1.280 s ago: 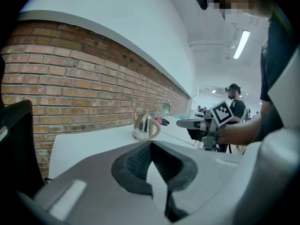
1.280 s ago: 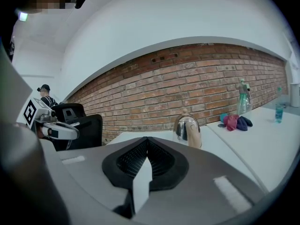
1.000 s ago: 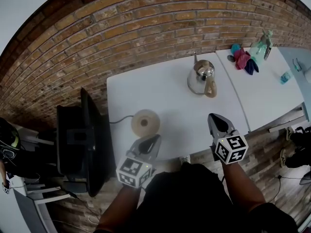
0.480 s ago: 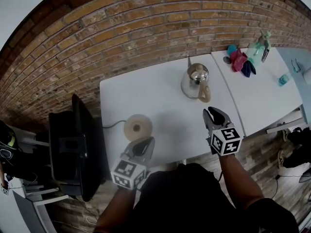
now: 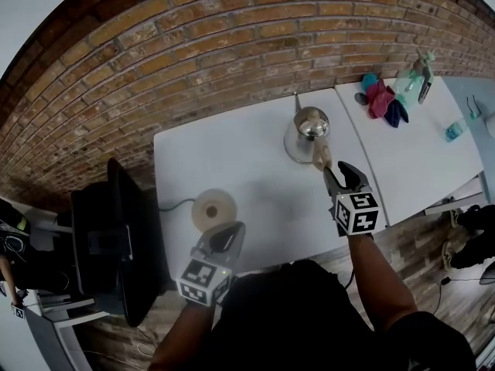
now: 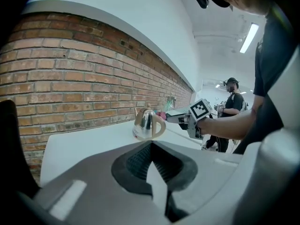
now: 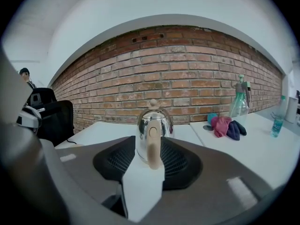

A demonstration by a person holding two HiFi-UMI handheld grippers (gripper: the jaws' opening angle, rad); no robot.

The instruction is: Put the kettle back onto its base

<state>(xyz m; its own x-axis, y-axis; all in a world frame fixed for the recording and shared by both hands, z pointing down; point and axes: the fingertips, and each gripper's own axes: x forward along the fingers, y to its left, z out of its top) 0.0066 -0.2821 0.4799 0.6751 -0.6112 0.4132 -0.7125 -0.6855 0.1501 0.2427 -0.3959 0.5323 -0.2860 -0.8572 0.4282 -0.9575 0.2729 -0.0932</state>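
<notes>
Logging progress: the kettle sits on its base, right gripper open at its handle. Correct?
No: the head view shows the kettle on the bare table, apart from its base. The right gripper is open at its handle.

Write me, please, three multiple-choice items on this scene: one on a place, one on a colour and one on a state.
1. Where does the kettle stand?
A. On its base
B. On the table, apart from the base
C. On the chair

2. What colour is the kettle's handle?
A. Beige
B. Black
C. Red

3. How is the right gripper?
A. Shut on the handle
B. Open
C. Shut on nothing

Answers:
1 B, the base lies bare, well to the left of the kettle.
2 A, the right gripper view shows it beige against the shiny body.
3 B, its jaws stand apart with the handle just ahead of them.
</notes>
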